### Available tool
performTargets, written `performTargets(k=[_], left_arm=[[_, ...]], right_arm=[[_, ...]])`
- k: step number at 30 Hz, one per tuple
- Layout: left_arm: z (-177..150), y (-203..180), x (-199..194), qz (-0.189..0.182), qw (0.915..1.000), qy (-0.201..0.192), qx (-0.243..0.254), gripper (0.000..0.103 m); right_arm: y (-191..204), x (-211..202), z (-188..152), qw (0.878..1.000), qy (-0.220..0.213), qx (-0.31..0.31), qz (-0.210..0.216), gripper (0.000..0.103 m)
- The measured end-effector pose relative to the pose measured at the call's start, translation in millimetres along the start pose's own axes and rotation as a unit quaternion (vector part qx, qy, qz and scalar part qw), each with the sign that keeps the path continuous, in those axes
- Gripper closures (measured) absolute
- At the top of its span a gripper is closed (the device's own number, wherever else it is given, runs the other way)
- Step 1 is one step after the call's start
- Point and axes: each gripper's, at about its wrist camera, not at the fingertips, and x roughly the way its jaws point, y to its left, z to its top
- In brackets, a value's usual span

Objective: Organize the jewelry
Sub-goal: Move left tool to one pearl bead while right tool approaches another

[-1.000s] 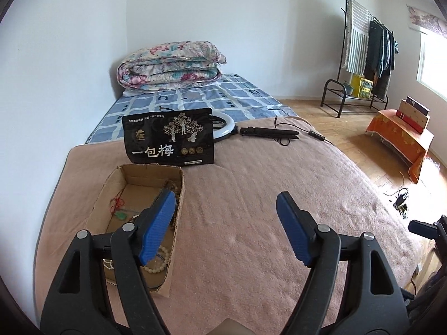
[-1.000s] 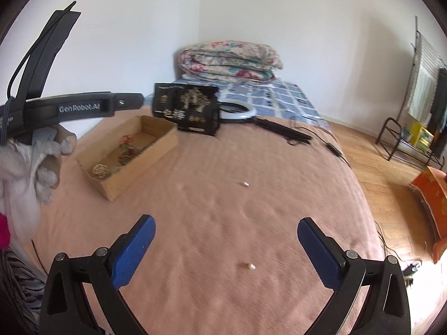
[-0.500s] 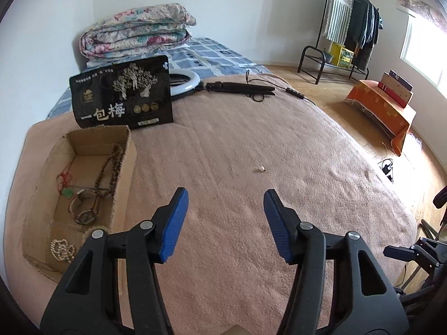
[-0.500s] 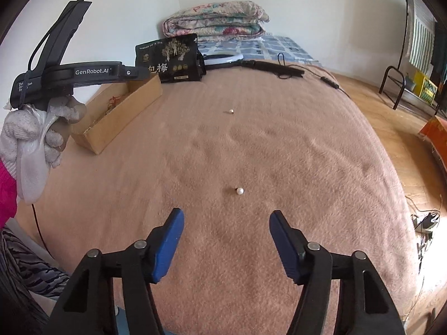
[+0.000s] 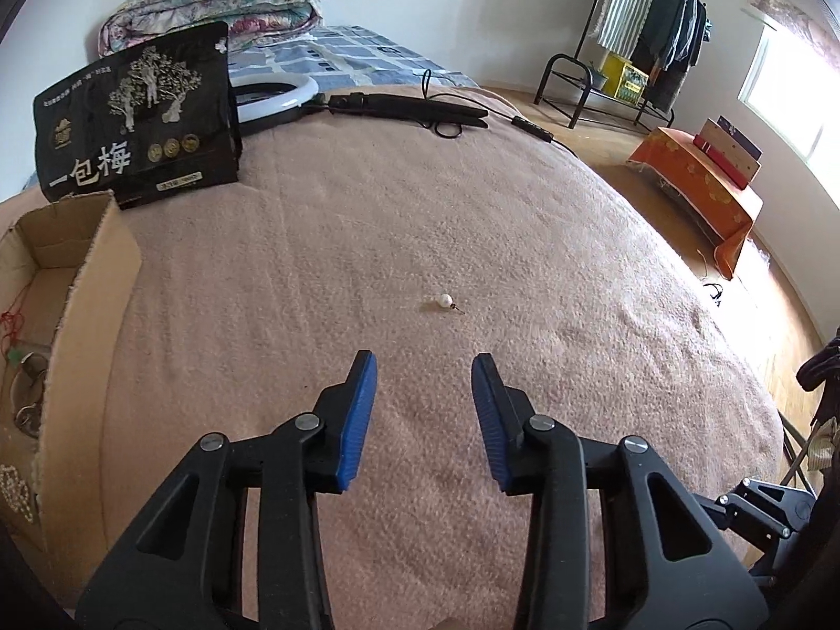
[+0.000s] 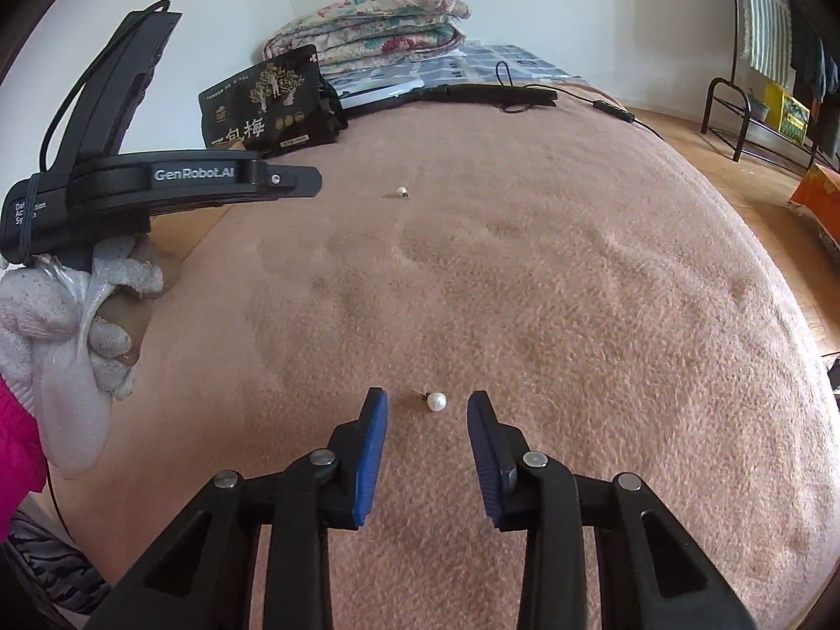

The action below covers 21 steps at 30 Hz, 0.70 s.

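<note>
Now both narrowing: left tool (image 5: 424,365), right tool (image 6: 428,403), each parted, ungripping, near pearl earring (image 6: 437,401).

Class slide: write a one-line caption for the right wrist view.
Right gripper, jaws just closing but still open, straddles a pearl earring on the pink blanket.
</note>
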Motion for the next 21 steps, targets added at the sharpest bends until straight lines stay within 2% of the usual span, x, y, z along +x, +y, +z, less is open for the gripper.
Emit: performTargets(k=[4, 6, 12, 14, 21], left_arm=[[6, -7, 25, -0.007, 0.9999, 0.008, 0.000, 0.065], [10, -9, 37, -0.007, 0.9999, 0.010, 0.001, 0.070], [21, -12, 60, -0.015, 0.9998, 0.009, -0.003, 0.071], [22, -14, 65, -0.014, 0.9998, 0.011, 0.002, 0.079], [23, -13, 76, -0.009, 0.9998, 0.016, 0.002, 0.085]], right_arm=[[-2, 7, -3, 1.000, 0.004, 0.001, -0.001, 0.075], [-1, 8, -4, 1.000, 0.002, -0.003, -0.005, 0.076], [-3, 13, -2, 1.000, -0.002, 0.001, -0.007, 0.081], [-5, 15, -3, 1.000, -0.003, 0.009, -0.004, 0.084], [-11, 19, -2, 1.000, -0.006, 0.024, 0.006, 0.088]])
